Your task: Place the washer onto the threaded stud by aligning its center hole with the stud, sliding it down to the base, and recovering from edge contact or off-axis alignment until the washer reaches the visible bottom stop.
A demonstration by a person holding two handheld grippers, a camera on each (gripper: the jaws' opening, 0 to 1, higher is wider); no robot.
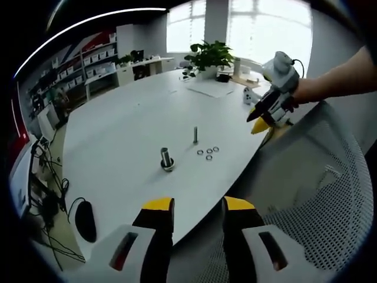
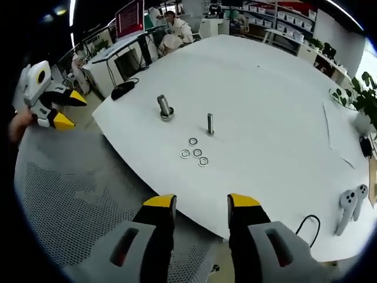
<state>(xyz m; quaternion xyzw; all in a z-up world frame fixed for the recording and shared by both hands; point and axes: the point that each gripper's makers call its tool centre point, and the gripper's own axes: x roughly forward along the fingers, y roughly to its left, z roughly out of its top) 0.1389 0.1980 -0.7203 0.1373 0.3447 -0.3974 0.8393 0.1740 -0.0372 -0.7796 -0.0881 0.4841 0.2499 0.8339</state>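
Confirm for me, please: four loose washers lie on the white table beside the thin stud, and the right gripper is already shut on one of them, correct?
Not quite. The four washers do lie on the white table beside the thin stud, but the right gripper is open and holds nothing, its jaws apart short of the table edge, as the right gripper view shows.

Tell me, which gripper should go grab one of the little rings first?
Probably the right gripper. In its view, the washers lie straight ahead of its open jaws, with the threaded stud just beyond. The left gripper is open too, but faces them from farther off.
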